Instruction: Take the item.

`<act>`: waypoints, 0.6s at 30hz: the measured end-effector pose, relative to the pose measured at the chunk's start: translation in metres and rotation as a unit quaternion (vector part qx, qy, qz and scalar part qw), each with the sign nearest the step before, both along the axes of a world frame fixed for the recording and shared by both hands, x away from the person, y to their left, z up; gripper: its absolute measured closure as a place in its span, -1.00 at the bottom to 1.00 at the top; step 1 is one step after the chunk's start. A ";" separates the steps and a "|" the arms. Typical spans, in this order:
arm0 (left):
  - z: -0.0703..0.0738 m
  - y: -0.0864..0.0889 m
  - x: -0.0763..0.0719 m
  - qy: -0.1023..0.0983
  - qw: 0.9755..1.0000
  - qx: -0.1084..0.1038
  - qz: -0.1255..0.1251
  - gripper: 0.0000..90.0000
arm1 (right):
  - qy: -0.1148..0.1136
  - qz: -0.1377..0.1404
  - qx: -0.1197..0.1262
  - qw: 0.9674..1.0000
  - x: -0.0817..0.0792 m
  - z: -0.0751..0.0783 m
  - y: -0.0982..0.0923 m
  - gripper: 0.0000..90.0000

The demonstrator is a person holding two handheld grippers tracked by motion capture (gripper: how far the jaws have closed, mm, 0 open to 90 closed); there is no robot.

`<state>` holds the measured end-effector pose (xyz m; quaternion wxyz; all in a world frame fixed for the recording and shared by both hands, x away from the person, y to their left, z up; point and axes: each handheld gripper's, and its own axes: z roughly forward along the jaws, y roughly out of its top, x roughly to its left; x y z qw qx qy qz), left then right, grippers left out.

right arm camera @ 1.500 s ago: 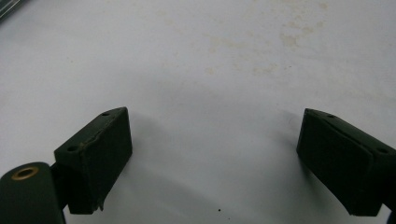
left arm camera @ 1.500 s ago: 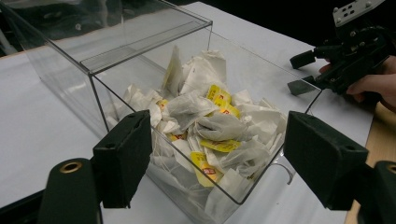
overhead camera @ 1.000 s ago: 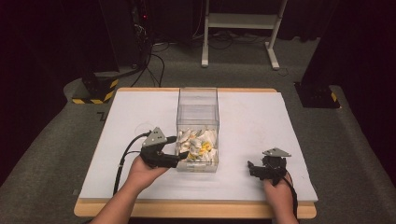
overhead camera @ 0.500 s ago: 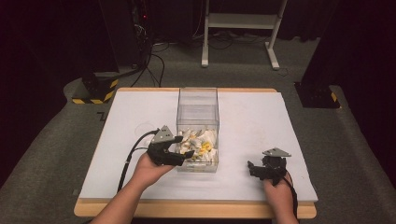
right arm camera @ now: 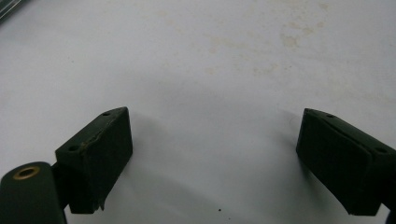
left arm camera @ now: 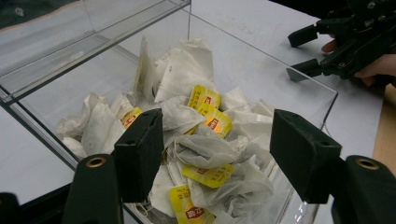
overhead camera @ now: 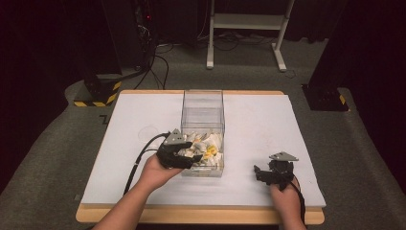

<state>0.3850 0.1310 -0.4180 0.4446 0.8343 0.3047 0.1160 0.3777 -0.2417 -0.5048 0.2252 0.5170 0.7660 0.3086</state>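
Note:
A clear plastic box (overhead camera: pixel 203 103) stands mid-table, and its near end holds a heap of white tea bags (overhead camera: pixel 207 147) with yellow tags. My left gripper (overhead camera: pixel 187 157) reaches over the box's left wall into that heap. In the left gripper view its jaws (left arm camera: pixel 219 156) straddle several tea bags (left arm camera: pixel 205 144); they have just been closing and still stand apart, with bags loose between them. My right gripper (overhead camera: pixel 269 175) rests on the white table to the right of the box, open, with bare table between its jaws (right arm camera: pixel 215 158). The right gripper (left arm camera: pixel 327 44) is also in the left gripper view.
The white tabletop (overhead camera: pixel 268 124) has a wooden front edge (overhead camera: pixel 201 215). The left gripper's cable (overhead camera: pixel 139 158) loops across the table at the left. Behind the table stand a black post with a striped base (overhead camera: pixel 98 93) and a white frame (overhead camera: pixel 249 28).
My left gripper has moved right, over the box wall and down onto the tea bags, and its jaws have narrowed. The right gripper has stayed put.

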 end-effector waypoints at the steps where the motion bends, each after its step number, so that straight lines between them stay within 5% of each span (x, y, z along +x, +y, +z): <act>1: -0.001 -0.001 0.001 0.005 1.000 0.004 -0.001 -0.15 | 0.000 0.000 0.000 1.000 0.000 0.000 0.000 -0.76; 7: -0.004 -0.004 0.004 0.022 1.000 0.006 -0.016 0.02 | 0.000 0.000 0.000 1.000 0.000 0.000 0.000 -0.76; 18: -0.006 -0.013 0.003 0.013 0.998 0.050 -0.022 0.35 | 0.000 0.000 0.000 1.000 0.000 0.000 0.000 -0.76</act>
